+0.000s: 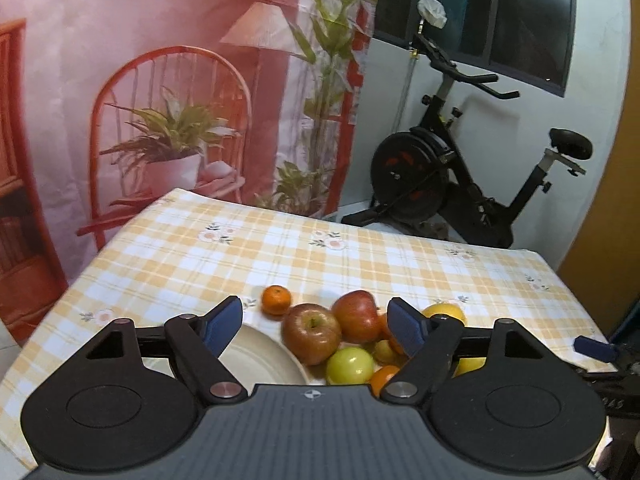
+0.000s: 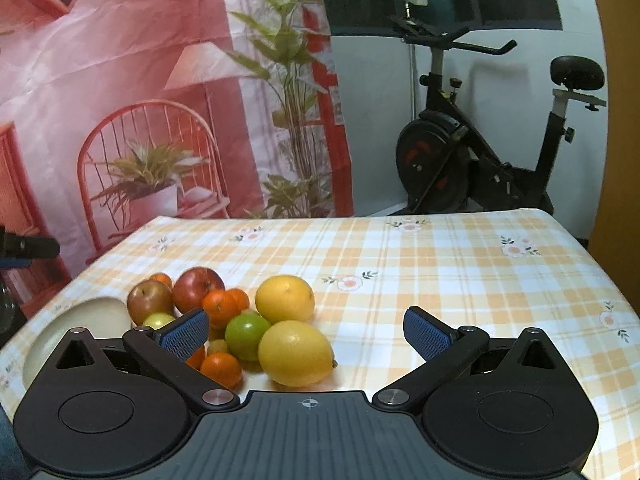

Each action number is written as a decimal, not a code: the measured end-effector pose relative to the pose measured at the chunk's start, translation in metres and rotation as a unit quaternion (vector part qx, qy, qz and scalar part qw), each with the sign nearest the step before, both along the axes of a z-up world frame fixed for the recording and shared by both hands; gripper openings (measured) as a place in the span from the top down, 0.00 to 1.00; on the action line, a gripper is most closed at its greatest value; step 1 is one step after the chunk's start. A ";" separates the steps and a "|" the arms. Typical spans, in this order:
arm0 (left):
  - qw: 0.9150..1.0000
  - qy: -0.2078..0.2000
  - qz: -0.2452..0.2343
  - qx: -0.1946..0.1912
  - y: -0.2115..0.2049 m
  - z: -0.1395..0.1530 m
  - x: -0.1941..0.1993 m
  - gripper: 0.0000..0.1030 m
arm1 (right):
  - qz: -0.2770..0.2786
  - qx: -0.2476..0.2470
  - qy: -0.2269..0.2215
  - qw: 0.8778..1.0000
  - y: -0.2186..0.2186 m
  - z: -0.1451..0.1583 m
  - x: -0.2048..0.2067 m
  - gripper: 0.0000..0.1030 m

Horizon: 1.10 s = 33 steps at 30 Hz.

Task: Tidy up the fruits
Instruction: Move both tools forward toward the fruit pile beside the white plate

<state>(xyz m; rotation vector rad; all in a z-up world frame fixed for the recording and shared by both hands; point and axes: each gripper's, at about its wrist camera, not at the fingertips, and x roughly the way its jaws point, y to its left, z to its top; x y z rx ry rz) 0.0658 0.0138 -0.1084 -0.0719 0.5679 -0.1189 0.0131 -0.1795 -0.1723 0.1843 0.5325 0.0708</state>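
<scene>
1. The table (image 2: 440, 280) carries a cluster of fruit near its left edge, toward the front.
2. A plate (image 2: 80, 320) lies at the left of the cluster, closest to the left edge.
3. Two apples (image 2: 150, 300) sit side by side just right of the plate, at the back of the cluster.
4. A small orange (image 1: 276, 300) sits behind the apples, apart from the pile.
5. Two lemons (image 2: 294, 354) form the right side of the cluster, one in front of the other.
6. A lime (image 2: 246, 336) rests left of the front lemon, touching it.
7. An exercise bike (image 2: 480, 140) stands beyond the table's far right corner.
8. A printed backdrop (image 2: 140, 80) hangs behind the far left edge.
</scene>
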 end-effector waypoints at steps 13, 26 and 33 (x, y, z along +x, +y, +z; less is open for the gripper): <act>0.998 0.017 -0.047 0.041 -0.041 -0.015 0.014 0.21 | 0.025 -0.031 0.017 0.999 -0.009 -0.033 0.014 0.00; 0.994 0.028 -0.060 0.082 -0.073 -0.029 0.030 0.20 | 0.038 -0.023 0.052 0.998 -0.019 -0.056 0.027 0.04; 0.991 0.044 -0.097 0.083 -0.084 -0.044 0.036 0.21 | 0.057 -0.024 0.062 0.996 -0.018 -0.063 0.033 0.05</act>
